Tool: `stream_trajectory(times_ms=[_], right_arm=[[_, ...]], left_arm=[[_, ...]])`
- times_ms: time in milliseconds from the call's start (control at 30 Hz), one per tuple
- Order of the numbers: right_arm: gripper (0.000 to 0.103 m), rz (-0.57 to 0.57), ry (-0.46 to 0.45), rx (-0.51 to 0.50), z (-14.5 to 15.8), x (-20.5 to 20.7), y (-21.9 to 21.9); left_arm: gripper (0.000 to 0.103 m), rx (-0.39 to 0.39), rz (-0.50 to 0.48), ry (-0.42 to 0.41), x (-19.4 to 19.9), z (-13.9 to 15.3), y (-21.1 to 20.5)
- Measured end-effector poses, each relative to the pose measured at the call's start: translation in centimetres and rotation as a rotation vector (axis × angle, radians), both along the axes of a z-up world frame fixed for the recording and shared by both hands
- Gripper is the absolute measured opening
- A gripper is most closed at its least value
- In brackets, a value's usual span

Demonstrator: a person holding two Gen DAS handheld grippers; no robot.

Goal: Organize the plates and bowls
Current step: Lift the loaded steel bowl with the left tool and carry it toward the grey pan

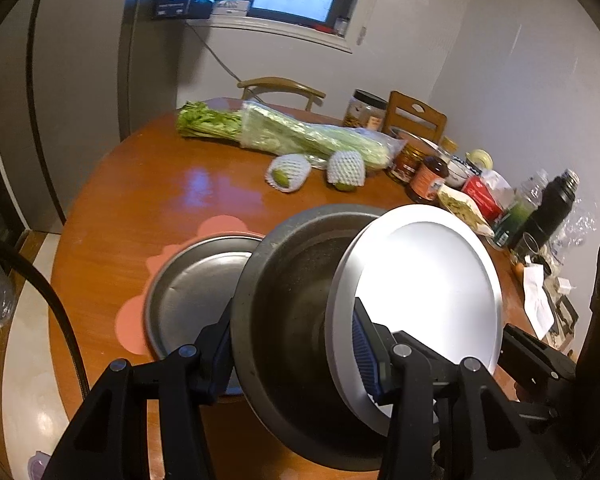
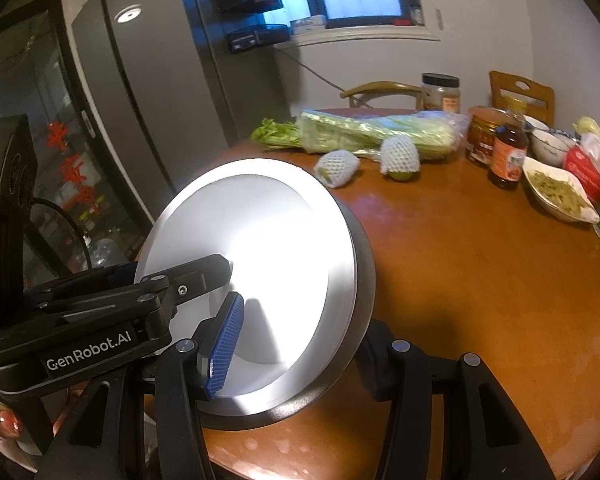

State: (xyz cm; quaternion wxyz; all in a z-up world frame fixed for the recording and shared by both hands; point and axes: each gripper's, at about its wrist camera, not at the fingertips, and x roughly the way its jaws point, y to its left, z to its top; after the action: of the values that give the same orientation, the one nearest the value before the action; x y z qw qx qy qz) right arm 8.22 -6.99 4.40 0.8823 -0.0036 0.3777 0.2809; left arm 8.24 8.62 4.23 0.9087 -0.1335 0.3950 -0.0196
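Both tools are clamped on the same tilted stack, lifted above the tabletop: left tool has one blue pad on the white plate's face and its other finger outside the dark bowl, so it pinches bowl wall and plate rim together; right tool has its blue pad on the white plate and its other finger behind the dark bowl's outer wall. White plate sits inside the dark bowl, both tipped steeply on edge. In the right wrist view the left tool's black finger lies across the plate's lower left. Steel plate lies flat on a pink mat on the tabletop, just left of and behind the held bowl. Farther back: bagged celery, two fruits in foam netting, jars, a black flask, wooden chairs beyond. A fingertip shows at the lower left of the right wrist view.
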Motion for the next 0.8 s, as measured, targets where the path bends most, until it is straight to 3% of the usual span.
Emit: stream_trajectory(times_ms=[433,800], right_arm=[[0.053,0.076,-0.022,-0.017,0.6,1.3,5.1],[0.053,0.096,0.016,-0.037,-1.3,2.2,8.0]], left_arm=[[0.051,-0.015,0.065,-0.024,0.1,0.2,4.9],[0.051,-0.038,0.083,0.02,0.9,-2.2,7.3]])
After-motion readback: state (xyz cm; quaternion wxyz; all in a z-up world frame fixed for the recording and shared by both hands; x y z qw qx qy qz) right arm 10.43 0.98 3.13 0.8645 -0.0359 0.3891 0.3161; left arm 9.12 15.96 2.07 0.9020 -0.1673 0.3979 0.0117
